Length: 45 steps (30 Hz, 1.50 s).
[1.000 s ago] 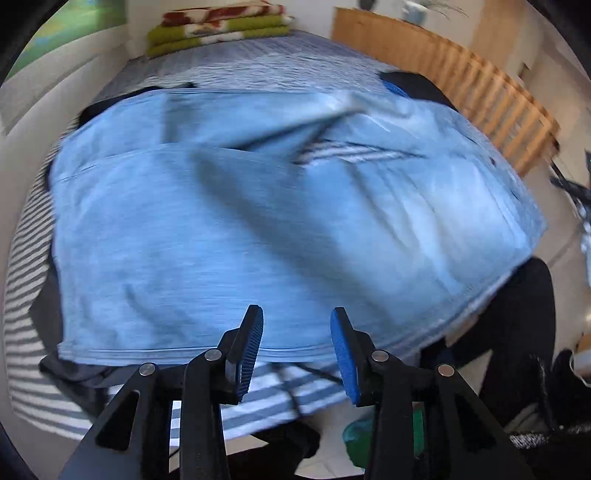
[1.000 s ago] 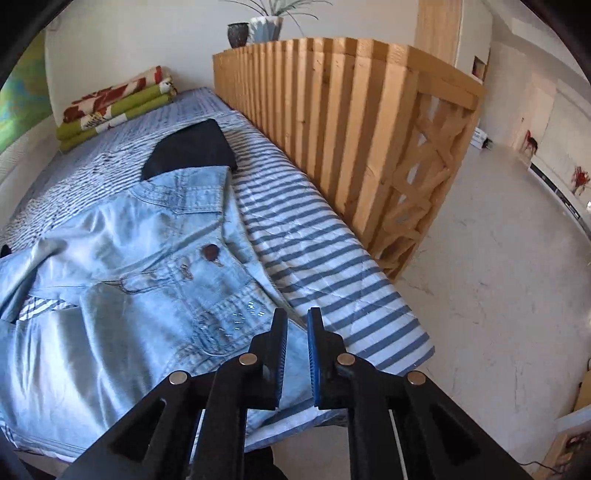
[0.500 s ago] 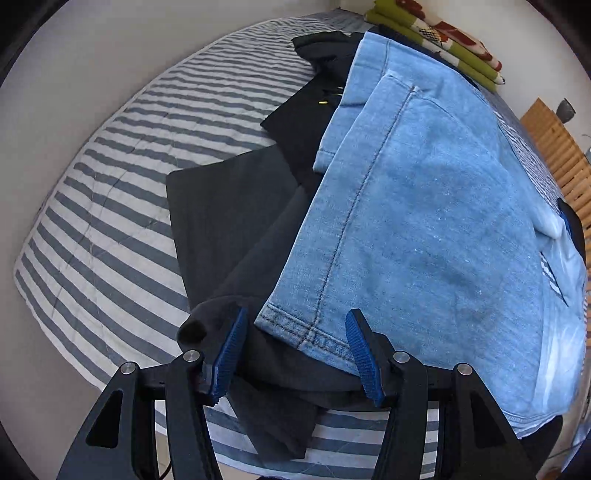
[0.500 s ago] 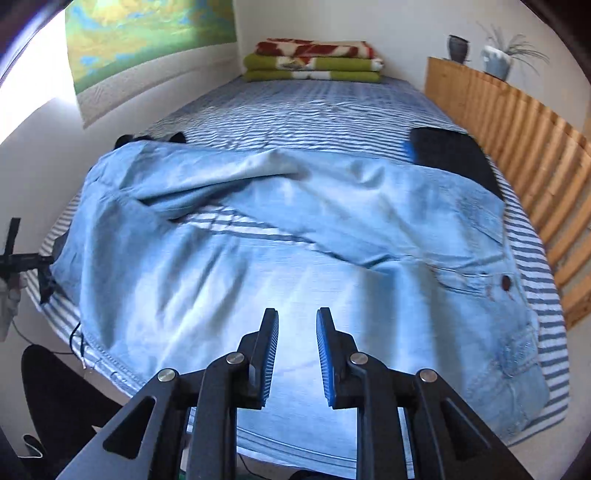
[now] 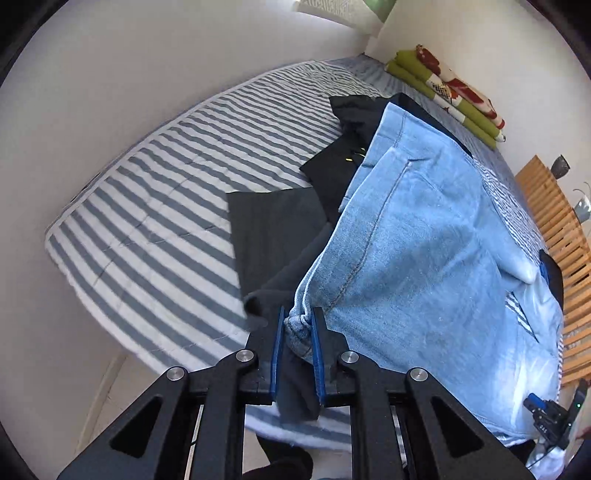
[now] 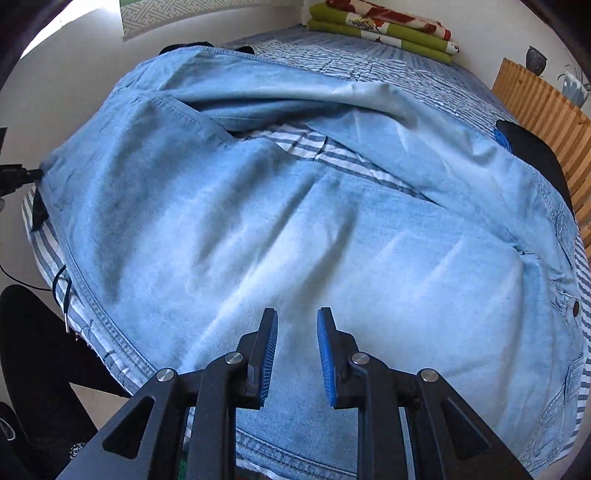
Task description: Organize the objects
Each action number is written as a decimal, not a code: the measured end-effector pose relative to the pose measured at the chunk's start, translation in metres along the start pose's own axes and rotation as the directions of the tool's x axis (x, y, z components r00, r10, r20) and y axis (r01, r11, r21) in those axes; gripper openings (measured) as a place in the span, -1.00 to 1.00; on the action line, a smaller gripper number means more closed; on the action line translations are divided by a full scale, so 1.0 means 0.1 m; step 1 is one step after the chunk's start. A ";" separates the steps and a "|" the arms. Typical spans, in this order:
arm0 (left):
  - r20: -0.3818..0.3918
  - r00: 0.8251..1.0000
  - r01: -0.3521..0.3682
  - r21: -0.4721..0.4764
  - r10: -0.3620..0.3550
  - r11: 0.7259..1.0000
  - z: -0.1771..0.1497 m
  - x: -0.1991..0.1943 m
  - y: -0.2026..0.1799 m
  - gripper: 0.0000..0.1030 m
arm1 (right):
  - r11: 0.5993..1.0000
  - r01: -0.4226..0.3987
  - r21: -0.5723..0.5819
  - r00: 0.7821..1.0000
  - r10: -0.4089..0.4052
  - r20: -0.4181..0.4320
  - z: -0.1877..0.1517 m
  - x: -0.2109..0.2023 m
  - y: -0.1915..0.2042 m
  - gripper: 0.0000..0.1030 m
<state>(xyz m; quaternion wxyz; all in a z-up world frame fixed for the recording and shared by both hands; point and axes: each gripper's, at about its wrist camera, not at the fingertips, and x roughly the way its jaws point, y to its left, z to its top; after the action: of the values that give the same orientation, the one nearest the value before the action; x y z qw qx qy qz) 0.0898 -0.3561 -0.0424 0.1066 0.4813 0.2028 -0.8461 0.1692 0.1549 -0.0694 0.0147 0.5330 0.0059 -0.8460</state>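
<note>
Light blue jeans (image 5: 424, 258) lie spread across the striped bed (image 5: 147, 206). My left gripper (image 5: 297, 325) is at their near hem corner. Its jaws are closing, with the bunched denim hem pressed between the blue pads. Dark grey and black garments (image 5: 273, 229) lie partly under that end of the jeans. In the right wrist view the jeans (image 6: 295, 221) fill most of the picture. My right gripper (image 6: 297, 332) hovers over their near edge, slightly open, with nothing between its fingers.
Folded green and red blankets (image 6: 380, 26) are stacked at the head of the bed. A wooden slatted rail (image 6: 543, 103) runs along the far side, with a black item (image 6: 532, 147) beside it. White wall borders the other side (image 5: 110, 92).
The left gripper swung to the jeans' hem corner and closed on it. The right gripper moved from the rail side to over the middle of the jeans and opened slightly.
</note>
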 end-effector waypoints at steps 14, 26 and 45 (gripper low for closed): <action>0.013 0.997 -0.072 0.143 0.071 0.987 0.48 0.07 -0.42 -0.15 | 0.999 -0.011 -0.032 1.000 0.011 0.004 0.01 -0.08 -0.18 -0.59; 0.077 0.995 0.061 0.131 -0.071 0.989 2.10 0.64 -1.48 0.44 | 0.999 -0.005 0.039 0.970 -0.005 0.245 1.01 -0.82 -1.18 -0.35; 0.003 1.000 0.009 0.148 -0.010 0.989 2.63 1.92 -1.79 -0.09 | 0.961 -0.012 -0.276 1.000 0.011 -0.006 2.78 1.02 -1.30 0.17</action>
<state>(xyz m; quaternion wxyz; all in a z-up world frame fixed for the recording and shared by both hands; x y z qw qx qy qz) -0.2792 -0.3103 -0.0443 0.0669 0.4854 0.1415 -0.8602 -0.1297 0.2756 -0.0419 0.0937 0.5278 0.1206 -0.8355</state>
